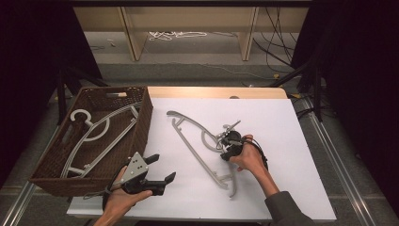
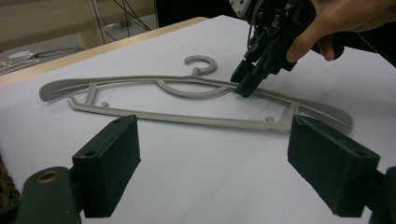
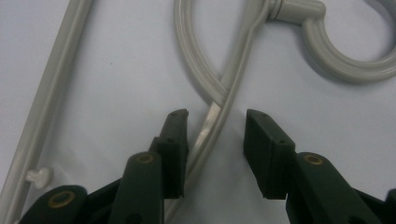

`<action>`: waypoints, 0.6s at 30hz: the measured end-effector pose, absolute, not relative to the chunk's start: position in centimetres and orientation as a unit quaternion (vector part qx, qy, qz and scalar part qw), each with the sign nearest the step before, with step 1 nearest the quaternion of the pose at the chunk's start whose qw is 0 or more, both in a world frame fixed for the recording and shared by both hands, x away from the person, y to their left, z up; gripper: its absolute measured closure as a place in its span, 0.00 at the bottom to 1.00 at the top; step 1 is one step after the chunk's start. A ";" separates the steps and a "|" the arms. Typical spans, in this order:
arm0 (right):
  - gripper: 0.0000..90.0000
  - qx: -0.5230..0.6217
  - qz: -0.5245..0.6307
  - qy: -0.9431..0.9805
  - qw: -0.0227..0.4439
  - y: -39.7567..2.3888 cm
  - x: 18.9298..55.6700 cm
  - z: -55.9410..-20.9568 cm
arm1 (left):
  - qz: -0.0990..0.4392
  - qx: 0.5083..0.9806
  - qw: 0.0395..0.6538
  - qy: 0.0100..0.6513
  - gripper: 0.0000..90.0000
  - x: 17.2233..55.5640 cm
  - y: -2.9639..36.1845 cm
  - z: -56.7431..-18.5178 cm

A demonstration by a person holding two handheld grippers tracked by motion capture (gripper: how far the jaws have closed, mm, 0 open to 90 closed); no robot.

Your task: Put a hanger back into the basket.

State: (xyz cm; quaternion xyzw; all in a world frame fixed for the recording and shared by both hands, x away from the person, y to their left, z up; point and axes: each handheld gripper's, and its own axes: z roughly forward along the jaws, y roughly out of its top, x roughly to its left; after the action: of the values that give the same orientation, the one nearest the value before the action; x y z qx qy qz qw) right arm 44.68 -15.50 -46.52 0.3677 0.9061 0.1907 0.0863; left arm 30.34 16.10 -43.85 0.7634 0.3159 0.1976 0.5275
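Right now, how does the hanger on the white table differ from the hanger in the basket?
The grey hanger on the table lies flat and alone on the white sheet, while the hanger in the basket rests inside the brown wicker basket. The table hanger's upper arm sits between the right gripper jaws, not yet pinched; the basket hanger is untouched. The table one's hook points right, the basket one's points left. Both are pale grey plastic of the same shape.

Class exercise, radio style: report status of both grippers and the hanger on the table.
Right gripper astride hanger arm near hook, pads not yet pressing. Left gripper open, off to the side. Second hanger in basket. Nothing in the way.
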 end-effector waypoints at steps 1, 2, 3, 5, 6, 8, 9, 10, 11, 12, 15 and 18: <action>0.69 0.369 0.189 0.906 0.084 -15.5 44.7 -46.5 | 0.197 0.763 0.528 0.316 0.19 30.3 16.1 -43.8; 0.70 0.369 0.190 0.906 0.082 -15.5 44.7 -46.5 | 0.194 0.761 0.529 0.321 0.19 30.3 16.1 -43.9; 0.71 0.369 0.189 0.906 0.081 -15.5 44.7 -46.5 | 0.197 0.764 0.527 0.317 0.19 30.4 16.1 -43.9; 0.73 0.371 0.189 0.906 0.079 -15.6 44.9 -46.5 | 0.194 0.762 0.527 0.321 0.19 30.4 16.1 -44.0; 0.74 0.368 0.189 0.907 0.078 -15.6 44.9 -46.4 | 0.193 0.762 0.527 0.322 0.19 30.4 16.1 -44.0; 0.77 0.368 0.184 0.908 0.081 -15.4 45.0 -46.4 | 0.197 0.764 0.526 0.317 0.19 30.4 16.1 -44.0; 0.78 0.367 0.180 0.909 0.081 -15.4 45.0 -46.4 | 0.196 0.764 0.526 0.317 0.19 30.4 16.1 -44.0; 0.78 0.368 0.180 0.909 0.080 -15.3 45.0 -46.4 | 0.197 0.765 0.525 0.317 0.19 30.4 16.1 -44.0; 0.79 0.369 0.178 0.909 0.077 -15.3 45.2 -46.3 | 0.195 0.764 0.528 0.315 0.19 30.4 16.1 -44.0; 0.79 0.370 0.178 0.909 0.076 -15.3 45.2 -46.3 | 0.194 0.764 0.528 0.317 0.19 30.4 16.1 -44.1; 0.81 0.374 0.177 0.907 0.074 -15.3 45.3 -46.3 | 0.197 0.766 0.523 0.319 0.19 30.4 16.1 -44.0; 0.86 0.373 0.181 0.907 0.071 -15.7 45.6 -46.3 | 0.198 0.766 0.523 0.318 0.19 30.5 16.2 -44.0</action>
State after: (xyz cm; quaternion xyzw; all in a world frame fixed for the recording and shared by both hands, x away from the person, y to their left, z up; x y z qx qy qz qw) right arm 45.60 -15.68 -46.29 0.3733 0.9070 0.1812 0.0711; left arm 30.47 16.16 -44.02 0.7657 0.3175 0.1977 0.5233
